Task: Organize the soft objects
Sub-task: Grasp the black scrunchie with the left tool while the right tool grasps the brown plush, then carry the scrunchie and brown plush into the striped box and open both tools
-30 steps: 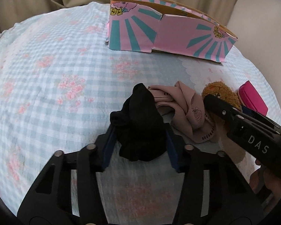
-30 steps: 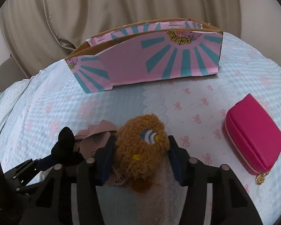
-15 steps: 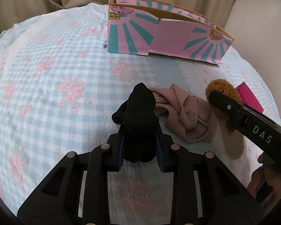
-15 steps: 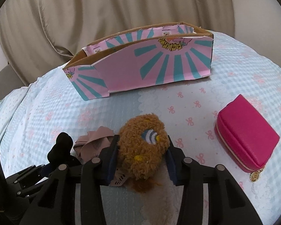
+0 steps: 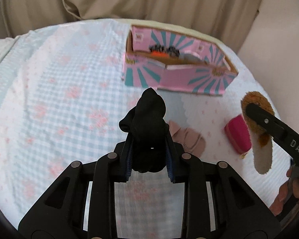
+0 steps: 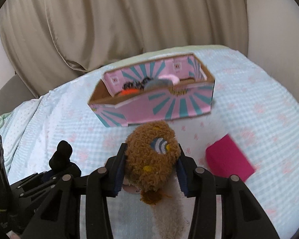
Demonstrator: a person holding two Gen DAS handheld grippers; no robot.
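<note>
Soft objects are held in both tools, lifted off the bed.

Left wrist view: the black sock (image 5: 148, 131) is clenched between the pads of the left tool (image 5: 149, 159), bunched at frame centre, its tip standing up toward 12 o'clock. It is judged light and limp, w/ no fixed shape; a pinch across the bundled middle, as here, is likely the surest hold, since a loose end would droop. The pink box (image 5: 177, 67) sits at approx. 1 o'clock on the checked bedspread (image 5: 55, 91), open-topped, w/ dark and orange items blurred inside. A beige cloth (image 5: 186, 137) lies on the bedspread just beside the sock at 3 o'clock. The magenta pouch (image 5: 238, 133) is seen further toward 3 o'clock, and the right tool (image 5: 257, 117) comes in from the right edge, closed on the brown plush (image 5: 257, 107).

Right wrist view: the brown plush (image 6: 152, 161) is gripped across its body by the right tool (image 6: 150, 171), a pale lower part hanging down toward 6 o'clock. It is judged light, squashy and not slippery, so it should not be harmed by squeezing. The pink box (image 6: 155, 99) is at 12 o'clock, well apart. The magenta pouch (image 6: 229, 160) lies at 3 o'clock; the black sock (image 6: 60, 157) and left tool (image 6: 55, 171) are seen at 9 o'clock. Curtains (image 6: 113, 22) hang behind.
</note>
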